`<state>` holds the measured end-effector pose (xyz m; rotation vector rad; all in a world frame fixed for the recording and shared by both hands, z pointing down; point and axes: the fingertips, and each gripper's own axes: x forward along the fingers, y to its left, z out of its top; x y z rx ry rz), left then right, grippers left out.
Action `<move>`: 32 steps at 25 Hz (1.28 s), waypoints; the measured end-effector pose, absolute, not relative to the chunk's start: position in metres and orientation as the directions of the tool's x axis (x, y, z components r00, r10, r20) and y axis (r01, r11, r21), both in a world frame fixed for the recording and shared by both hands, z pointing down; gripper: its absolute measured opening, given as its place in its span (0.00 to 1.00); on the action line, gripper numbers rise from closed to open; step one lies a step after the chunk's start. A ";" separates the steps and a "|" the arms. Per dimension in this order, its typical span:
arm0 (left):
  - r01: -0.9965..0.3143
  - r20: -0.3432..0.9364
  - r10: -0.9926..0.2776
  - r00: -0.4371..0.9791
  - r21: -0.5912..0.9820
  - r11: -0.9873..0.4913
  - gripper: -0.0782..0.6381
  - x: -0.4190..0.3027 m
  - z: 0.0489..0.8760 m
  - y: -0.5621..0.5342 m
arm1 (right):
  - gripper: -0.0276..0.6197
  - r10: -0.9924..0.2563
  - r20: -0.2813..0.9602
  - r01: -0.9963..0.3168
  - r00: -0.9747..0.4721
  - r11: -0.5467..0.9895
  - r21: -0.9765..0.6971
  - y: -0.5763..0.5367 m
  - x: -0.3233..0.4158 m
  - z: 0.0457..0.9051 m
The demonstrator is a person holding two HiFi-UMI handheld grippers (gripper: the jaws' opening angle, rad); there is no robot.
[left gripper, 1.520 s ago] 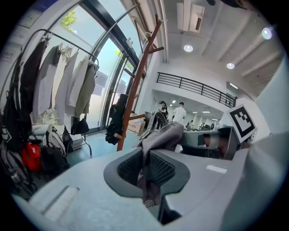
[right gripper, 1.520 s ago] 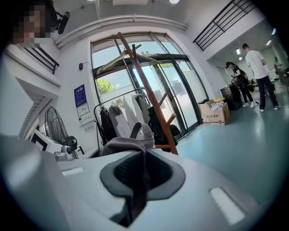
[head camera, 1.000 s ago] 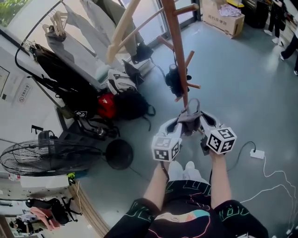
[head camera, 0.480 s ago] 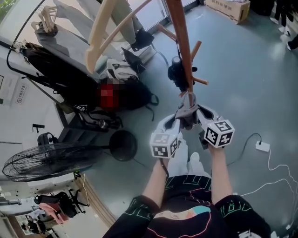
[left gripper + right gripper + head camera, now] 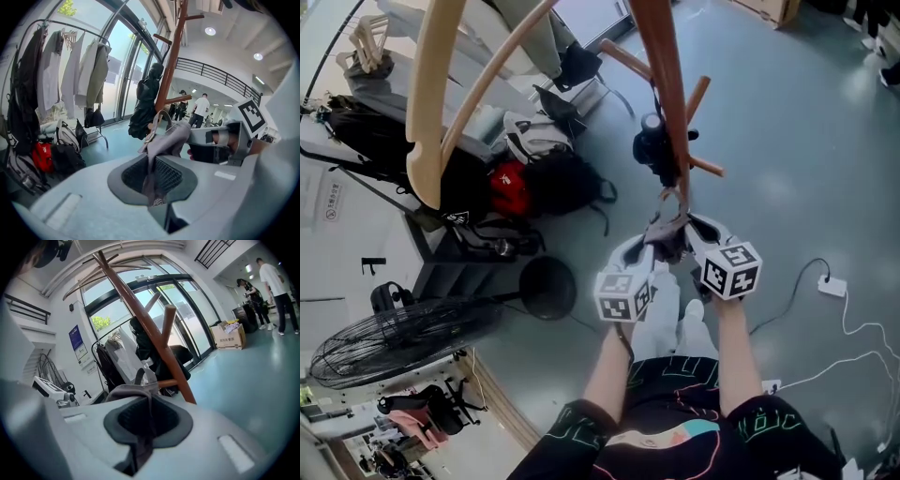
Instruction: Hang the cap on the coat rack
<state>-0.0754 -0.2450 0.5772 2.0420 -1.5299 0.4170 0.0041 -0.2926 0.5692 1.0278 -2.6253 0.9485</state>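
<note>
Grey cap pinched by both grippers (jaws closed), beside coat rack

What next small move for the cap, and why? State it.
Probably ease the left gripper and right gripper slightly toward the coat rack, carrying the strap loop over the short peg. Both are shut on the cap, whose loop stands close to that peg, not yet over it.
</note>
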 end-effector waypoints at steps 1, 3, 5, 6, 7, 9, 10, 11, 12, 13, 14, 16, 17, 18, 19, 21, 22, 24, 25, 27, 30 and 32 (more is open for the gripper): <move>-0.950 0.555 -0.775 0.303 0.241 -0.198 0.17 -0.077 0.580 -0.245 | 0.08 -0.549 0.370 -0.657 -0.750 0.555 -0.510 -0.292 0.002 0.573; -0.950 0.564 -0.769 0.301 0.243 -0.194 0.17 -0.079 0.584 -0.246 | 0.08 -0.543 0.375 -0.656 -0.751 0.547 -0.521 -0.293 0.000 0.578; -0.951 0.572 -0.764 0.299 0.243 -0.190 0.17 -0.081 0.588 -0.248 | 0.08 -0.540 0.378 -0.655 -0.751 0.540 -0.529 -0.297 -0.002 0.582; -0.951 0.576 -0.761 0.298 0.243 -0.189 0.17 -0.081 0.591 -0.249 | 0.08 -0.540 0.380 -0.655 -0.751 0.537 -0.532 -0.298 -0.003 0.584; -0.952 0.582 -0.757 0.298 0.243 -0.188 0.17 -0.081 0.593 -0.250 | 0.08 -0.539 0.382 -0.655 -0.751 0.532 -0.536 -0.300 -0.003 0.587; -0.951 0.592 -0.748 0.300 0.244 -0.188 0.17 -0.081 0.598 -0.251 | 0.08 -0.537 0.387 -0.656 -0.750 0.521 -0.547 -0.301 -0.004 0.592; -0.951 0.596 -0.744 0.301 0.245 -0.189 0.17 -0.081 0.600 -0.252 | 0.08 -0.536 0.390 -0.656 -0.749 0.514 -0.553 -0.302 -0.004 0.594; -0.951 0.601 -0.740 0.303 0.246 -0.189 0.17 -0.081 0.602 -0.254 | 0.08 -0.536 0.393 -0.657 -0.747 0.507 -0.558 -0.303 -0.004 0.596; -0.950 0.604 -0.736 0.305 0.247 -0.191 0.17 -0.081 0.604 -0.257 | 0.08 -0.537 0.396 -0.659 -0.745 0.500 -0.562 -0.305 -0.004 0.597; -0.949 0.607 -0.732 0.309 0.248 -0.194 0.17 -0.080 0.606 -0.260 | 0.08 -0.540 0.398 -0.662 -0.742 0.493 -0.564 -0.307 -0.003 0.599; -0.948 0.610 -0.728 0.313 0.250 -0.198 0.17 -0.079 0.608 -0.263 | 0.08 -0.543 0.401 -0.665 -0.738 0.486 -0.567 -0.309 -0.001 0.601; -0.944 0.617 -0.717 0.324 0.255 -0.208 0.17 -0.074 0.613 -0.268 | 0.08 -0.549 0.405 -0.671 -0.731 0.470 -0.573 -0.313 0.003 0.605; -0.942 0.621 -0.711 0.331 0.257 -0.215 0.17 -0.072 0.616 -0.270 | 0.08 -0.553 0.407 -0.674 -0.727 0.461 -0.577 -0.314 0.005 0.607; -0.940 0.623 -0.705 0.339 0.259 -0.223 0.17 -0.069 0.618 -0.273 | 0.08 -0.558 0.406 -0.675 -0.724 0.453 -0.582 -0.316 0.007 0.609; -0.937 0.626 -0.699 0.347 0.262 -0.231 0.17 -0.066 0.621 -0.275 | 0.08 -0.562 0.404 -0.676 -0.721 0.445 -0.587 -0.318 0.008 0.610; -0.932 0.632 -0.686 0.361 0.267 -0.245 0.17 -0.062 0.625 -0.281 | 0.08 -0.572 0.401 -0.678 -0.716 0.432 -0.595 -0.324 0.009 0.611; -0.930 0.636 -0.679 0.367 0.268 -0.251 0.17 -0.061 0.627 -0.285 | 0.08 -0.576 0.400 -0.679 -0.713 0.425 -0.599 -0.327 0.010 0.612; -0.927 0.644 -0.667 0.376 0.270 -0.261 0.17 -0.059 0.630 -0.291 | 0.08 -0.583 0.399 -0.680 -0.708 0.410 -0.607 -0.332 0.011 0.613; -0.925 0.647 -0.662 0.379 0.270 -0.265 0.17 -0.058 0.632 -0.295 | 0.08 -0.586 0.398 -0.680 -0.705 0.403 -0.612 -0.335 0.012 0.614; -0.924 0.648 -0.658 0.383 0.270 -0.272 0.17 -0.058 0.635 -0.301 | 0.08 -0.594 0.391 -0.677 -0.703 0.390 -0.625 -0.339 0.014 0.614; -0.920 0.630 -0.671 0.391 0.273 -0.279 0.17 -0.059 0.630 -0.312 | 0.08 -0.600 0.372 -0.666 -0.709 0.394 -0.634 -0.346 0.015 0.608; -0.919 0.611 -0.687 0.394 0.276 -0.282 0.17 -0.061 0.624 -0.319 | 0.08 -0.598 0.358 -0.656 -0.717 0.405 -0.637 -0.350 0.014 0.603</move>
